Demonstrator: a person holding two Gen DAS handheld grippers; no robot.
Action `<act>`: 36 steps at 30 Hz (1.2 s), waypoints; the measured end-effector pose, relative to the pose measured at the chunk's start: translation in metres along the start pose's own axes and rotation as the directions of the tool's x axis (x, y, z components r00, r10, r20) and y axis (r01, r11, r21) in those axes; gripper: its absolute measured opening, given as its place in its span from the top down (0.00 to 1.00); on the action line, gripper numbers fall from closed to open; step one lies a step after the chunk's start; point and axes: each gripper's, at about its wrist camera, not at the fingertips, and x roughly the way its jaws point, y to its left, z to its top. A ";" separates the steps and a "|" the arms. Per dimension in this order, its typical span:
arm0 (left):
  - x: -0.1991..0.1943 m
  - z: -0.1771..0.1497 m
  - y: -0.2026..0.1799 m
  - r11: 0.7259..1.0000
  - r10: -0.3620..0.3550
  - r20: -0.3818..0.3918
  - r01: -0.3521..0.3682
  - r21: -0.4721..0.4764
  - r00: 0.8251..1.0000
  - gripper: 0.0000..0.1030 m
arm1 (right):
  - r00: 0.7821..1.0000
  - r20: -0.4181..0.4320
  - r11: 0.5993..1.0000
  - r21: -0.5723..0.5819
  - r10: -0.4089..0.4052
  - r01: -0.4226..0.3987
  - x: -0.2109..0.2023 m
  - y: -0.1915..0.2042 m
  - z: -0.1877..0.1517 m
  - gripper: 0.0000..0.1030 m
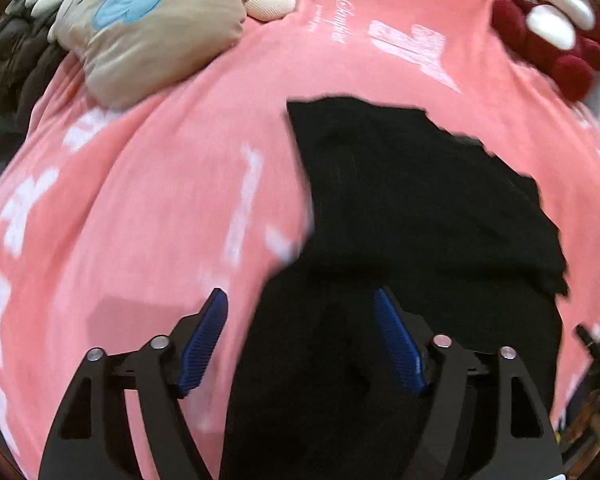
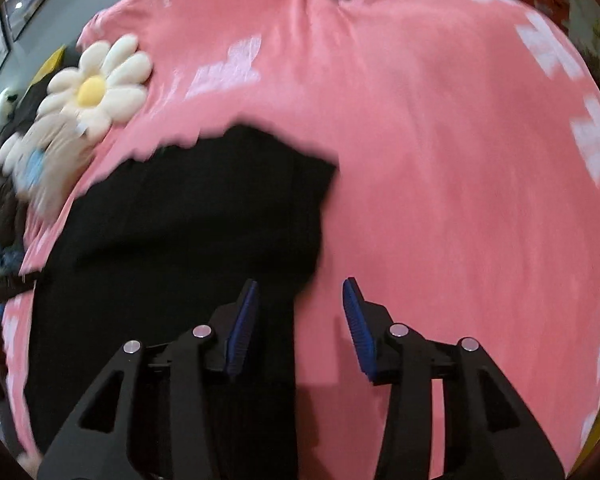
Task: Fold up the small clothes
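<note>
Black garment lay spread on the pink blanket, its far edge ragged with motion blur in both wrist views; what kind of garment could not be told. Left gripper hung over the near part of the cloth with its blue pads well apart and nothing between them; whether the fingertips touched the fabric could not be told. Right gripper sat at the garment's right edge, jaws likewise apart, one pad over black cloth and the other over bare blanket, straddling the edge without gripping it. Tan plush cushion, flower cushion and red-and-white plush toy lay at the far side of the blanket, well apart from the garment. Judged step: an approach for a grasp, both tools empty and placed at the near side of the cloth, with no completed fold evident, so the task seemed early. Next move would probably call for each gripper to descend onto a near edge or corner, pinch a single layer rather than the blanket beneath, then lift and carry it toward the far edge together. Risk noted: catching the blanket along with the cloth.
</note>
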 end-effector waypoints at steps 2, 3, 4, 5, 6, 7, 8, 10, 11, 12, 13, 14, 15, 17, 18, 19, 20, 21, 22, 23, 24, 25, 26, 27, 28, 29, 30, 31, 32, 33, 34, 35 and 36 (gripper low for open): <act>-0.017 -0.035 0.008 0.999 -0.041 -0.025 0.041 -0.012 0.999 0.25 | 0.999 -0.048 1.000 -0.010 -0.005 0.004 -0.019 -0.005 -0.042 0.52; -0.023 -0.050 0.013 0.999 -0.047 -0.038 0.046 -0.022 0.998 0.25 | 0.997 -0.075 1.000 -0.017 -0.014 0.013 -0.027 -0.006 -0.057 0.50; -0.029 -0.067 0.018 0.999 -0.044 -0.058 0.042 -0.031 0.997 0.25 | 0.994 -0.106 1.000 -0.016 -0.019 0.017 -0.035 -0.008 -0.076 0.49; -0.033 -0.083 0.022 0.998 -0.043 -0.076 0.040 -0.041 0.996 0.25 | 0.992 -0.129 1.000 -0.005 -0.004 0.003 -0.043 -0.009 -0.091 0.49; -0.038 -0.098 0.026 0.998 -0.039 -0.095 0.035 -0.048 0.995 0.25 | 0.988 -0.151 1.000 0.005 0.011 -0.010 -0.048 -0.010 -0.104 0.49; -0.043 -0.116 0.031 0.997 -0.041 -0.114 0.034 -0.062 0.993 0.25 | 0.984 -0.177 1.000 0.006 0.011 -0.010 -0.051 -0.010 -0.117 0.46; -0.044 -0.126 0.034 0.997 -0.050 -0.129 0.041 -0.070 0.990 0.25 | 0.981 -0.192 1.000 0.000 -0.003 0.003 -0.053 -0.009 -0.127 0.40; -0.045 -0.150 0.038 0.996 -0.040 -0.165 0.027 -0.081 0.985 0.25 | 0.973 -0.229 1.000 0.020 0.002 0.003 -0.052 -0.009 -0.143 0.39; -0.046 -0.156 0.040 0.997 -0.041 -0.160 0.029 -0.078 0.986 0.25 | 0.974 -0.227 0.999 0.033 0.015 -0.008 -0.053 -0.008 -0.148 0.39; -0.050 -0.163 0.038 0.998 -0.032 -0.139 0.024 -0.065 0.990 0.25 | 0.977 -0.214 0.999 0.036 0.018 -0.011 -0.055 -0.004 -0.154 0.38; -0.053 -0.171 0.035 0.998 -0.028 -0.121 0.022 -0.051 0.992 0.24 | 0.978 -0.206 0.999 0.043 0.013 -0.005 -0.055 -0.002 -0.156 0.38; -0.053 -0.175 0.033 0.999 -0.020 -0.119 0.016 -0.040 0.993 0.24 | 0.981 -0.196 0.998 0.058 0.011 0.000 -0.054 -0.002 -0.158 0.43; -0.053 -0.180 0.028 1.000 0.006 -0.109 -0.007 -0.011 0.994 0.24 | 0.983 -0.181 0.997 0.081 0.019 -0.005 -0.054 -0.001 -0.156 0.48; -0.051 -0.183 0.019 0.999 0.039 -0.099 -0.036 0.032 0.994 0.28 | 0.983 -0.173 0.990 0.133 0.062 -0.039 -0.056 0.000 -0.154 0.95; -0.052 -0.184 0.016 0.999 0.033 -0.099 -0.030 0.034 0.995 0.32 | 0.980 -0.176 0.985 0.162 0.092 -0.064 -0.056 0.000 -0.151 0.94; -0.053 -0.183 0.012 0.999 0.021 -0.105 -0.017 0.037 0.994 0.45 | 0.981 -0.171 0.984 0.167 0.092 -0.063 -0.062 0.003 -0.150 0.94; -0.055 -0.183 0.009 0.999 0.008 -0.117 -0.003 0.042 0.993 0.68 | 0.984 -0.158 0.987 0.152 0.081 -0.057 -0.068 0.007 -0.147 0.94; -0.057 -0.182 0.006 0.999 -0.018 -0.131 0.025 0.045 0.991 0.86 | 0.986 -0.149 0.988 0.142 0.078 -0.056 -0.073 0.008 -0.148 0.94; -0.060 -0.181 0.004 0.997 -0.057 -0.162 0.063 0.032 0.985 0.94 | 0.988 -0.137 0.989 0.136 0.076 -0.057 -0.081 0.010 -0.147 0.94; -0.062 -0.180 0.006 0.997 -0.068 -0.167 0.073 0.023 0.984 0.94 | 0.989 -0.126 0.989 0.139 0.077 -0.059 -0.089 0.010 -0.147 0.94; -0.069 -0.180 0.005 0.996 -0.085 -0.160 0.089 0.018 0.983 0.95 | 0.990 -0.114 0.987 0.147 0.081 -0.063 -0.098 0.008 -0.147 0.94; -0.078 -0.182 0.004 0.995 -0.091 -0.151 0.096 0.024 0.984 0.95 | 0.991 -0.105 0.986 0.153 0.082 -0.065 -0.107 0.006 -0.149 0.94; -0.090 -0.184 0.002 0.993 -0.106 -0.142 0.112 0.034 0.984 0.95 | 0.992 -0.096 0.985 0.161 0.083 -0.067 -0.117 0.003 -0.153 0.94; -0.097 -0.187 0.001 0.992 -0.118 -0.139 0.124 0.036 0.983 0.95 | 0.992 -0.094 0.983 0.167 0.086 -0.070 -0.124 0.000 -0.156 0.95; -0.104 -0.190 0.001 0.990 -0.128 -0.135 0.134 0.037 0.983 0.95 | 0.992 -0.090 0.983 0.170 0.087 -0.071 -0.131 -0.002 -0.159 0.95; -0.113 -0.196 0.003 0.988 -0.141 -0.130 0.147 0.037 0.981 0.95 | 0.992 -0.088 0.983 0.172 0.086 -0.070 -0.136 -0.004 -0.164 0.95; -0.119 -0.200 0.004 0.986 -0.156 -0.132 0.161 0.031 0.979 0.95 | 0.992 -0.094 0.983 0.170 0.083 -0.066 -0.139 -0.006 -0.168 0.95; -0.122 -0.202 0.007 0.986 -0.157 -0.138 0.163 0.028 0.978 0.95 | 0.992 -0.103 0.984 0.167 0.071 -0.054 -0.140 -0.009 -0.174 0.95; -0.123 -0.206 0.009 0.987 -0.157 -0.147 0.162 0.022 0.977 0.95 | 0.991 -0.108 0.982 0.181 0.078 -0.058 -0.140 -0.012 -0.177 0.95; -0.124 -0.210 0.011 0.986 -0.160 -0.149 0.164 0.014 0.976 0.95 | 0.990 -0.109 0.979 0.192 0.088 -0.066 -0.143 -0.019 -0.179 0.95; -0.123 -0.212 0.012 0.986 -0.164 -0.155 0.167 0.007 0.974 0.95 | 0.989 -0.105 0.975 0.206 0.102 -0.079 -0.147 -0.021 -0.181 0.95; -0.123 -0.215 0.013 0.986 -0.167 -0.162 0.170 0.002 0.973 0.95 | 0.989 -0.103 0.975 0.205 0.108 -0.085 -0.150 -0.021 -0.182 0.95; -0.126 -0.217 0.014 0.985 -0.168 -0.163 0.171 0.005 0.972 0.95 | 0.988 -0.104 0.976 0.198 0.111 -0.089 -0.156 -0.020 -0.184 0.95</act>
